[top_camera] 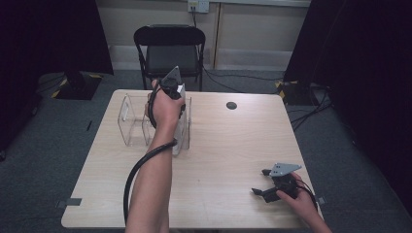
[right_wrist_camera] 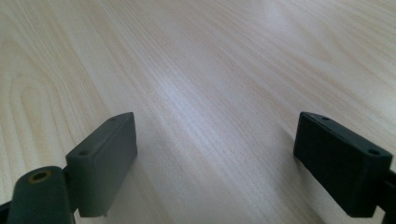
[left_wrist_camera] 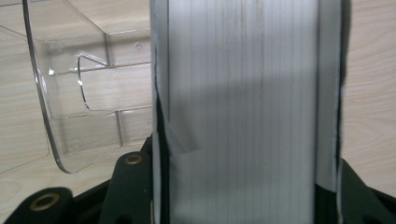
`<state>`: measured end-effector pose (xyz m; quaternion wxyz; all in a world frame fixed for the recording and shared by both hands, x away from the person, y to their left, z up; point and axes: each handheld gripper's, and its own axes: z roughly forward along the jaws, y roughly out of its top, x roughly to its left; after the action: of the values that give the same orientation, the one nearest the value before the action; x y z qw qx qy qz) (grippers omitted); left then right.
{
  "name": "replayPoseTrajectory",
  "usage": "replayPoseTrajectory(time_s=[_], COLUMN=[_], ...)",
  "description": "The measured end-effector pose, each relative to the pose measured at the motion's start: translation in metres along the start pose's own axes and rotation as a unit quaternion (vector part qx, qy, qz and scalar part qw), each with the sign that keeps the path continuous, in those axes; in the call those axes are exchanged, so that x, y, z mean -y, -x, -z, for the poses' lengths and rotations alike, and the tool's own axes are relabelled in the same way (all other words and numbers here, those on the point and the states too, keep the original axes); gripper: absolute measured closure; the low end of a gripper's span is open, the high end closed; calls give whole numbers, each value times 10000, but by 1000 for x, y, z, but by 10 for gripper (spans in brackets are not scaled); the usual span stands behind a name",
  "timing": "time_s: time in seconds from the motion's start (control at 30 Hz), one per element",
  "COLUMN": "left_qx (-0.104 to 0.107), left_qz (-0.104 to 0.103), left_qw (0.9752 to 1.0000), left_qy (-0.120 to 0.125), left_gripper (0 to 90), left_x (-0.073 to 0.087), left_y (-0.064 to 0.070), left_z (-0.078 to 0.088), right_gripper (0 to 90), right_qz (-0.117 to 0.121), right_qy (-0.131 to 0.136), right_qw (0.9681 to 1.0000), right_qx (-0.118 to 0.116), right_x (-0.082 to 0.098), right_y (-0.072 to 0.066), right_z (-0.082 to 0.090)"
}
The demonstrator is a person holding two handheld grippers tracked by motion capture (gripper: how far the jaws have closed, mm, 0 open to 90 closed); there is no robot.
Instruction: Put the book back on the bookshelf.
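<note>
The left tongs (top_camera: pixel 176 97), in the upper middle of the high view, are clenched on a flat white pack (left_wrist_camera: pixel 243 112) that stands upright; in the left gripper view it fills the centre, pinched across its thickness between the jaws. Held on edge like this, it looks ready to slide down into a slot of the clear plastic rack (top_camera: pixel 133 124) standing on the table (top_camera: pixel 228 145) just left of the hand. The rack's compartments at the upper left of the left gripper view look empty, the wood showing through their walls. The right tongs (top_camera: pixel 260 182), at the lower right of the high view, rest low over bare table, jaws spread and holding nothing, probably parked out of the way.
</note>
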<state>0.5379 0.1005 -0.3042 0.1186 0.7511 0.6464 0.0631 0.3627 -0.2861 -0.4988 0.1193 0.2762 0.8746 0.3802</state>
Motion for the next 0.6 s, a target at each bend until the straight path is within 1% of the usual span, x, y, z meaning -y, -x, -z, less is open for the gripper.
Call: replayPoseTrajectory(time_s=[0.07,0.1,0.17,0.23,0.4,0.43,0.57,0.6], left_qx=[-22,-10,-16,-43,-9,-1,-30,-63], left_qz=[24,-1,42,38,55,28,83,53], left_qw=[10000,10000,10000,10000,10000,10000,9999,9999], left_qy=[23,-8,3,45,59,43,105,111], left_gripper=[531,531,531,531,531,531,531,531], left_x=[-1,-2,-3,-4,-6,-7,-8,-8], left_y=[2,2,2,3,3,3,2,2], left_z=[0,1,1,0,2,3,3,3], right_gripper=[127,127,127,127,127,127,127,128], right_qz=[1,2,3,5,7,6,8,7], right_qy=[0,0,0,0,-3,-3,-3,-6], right_qw=[10000,10000,10000,10000,10000,10000,10000,10000], right_qx=[-2,-3,-3,-5,-10,-11,-11,-17], right_x=[0,0,0,0,0,0,0,0], right_y=[0,0,0,0,0,0,0,0], right_z=[0,0,0,0,0,0,0,0])
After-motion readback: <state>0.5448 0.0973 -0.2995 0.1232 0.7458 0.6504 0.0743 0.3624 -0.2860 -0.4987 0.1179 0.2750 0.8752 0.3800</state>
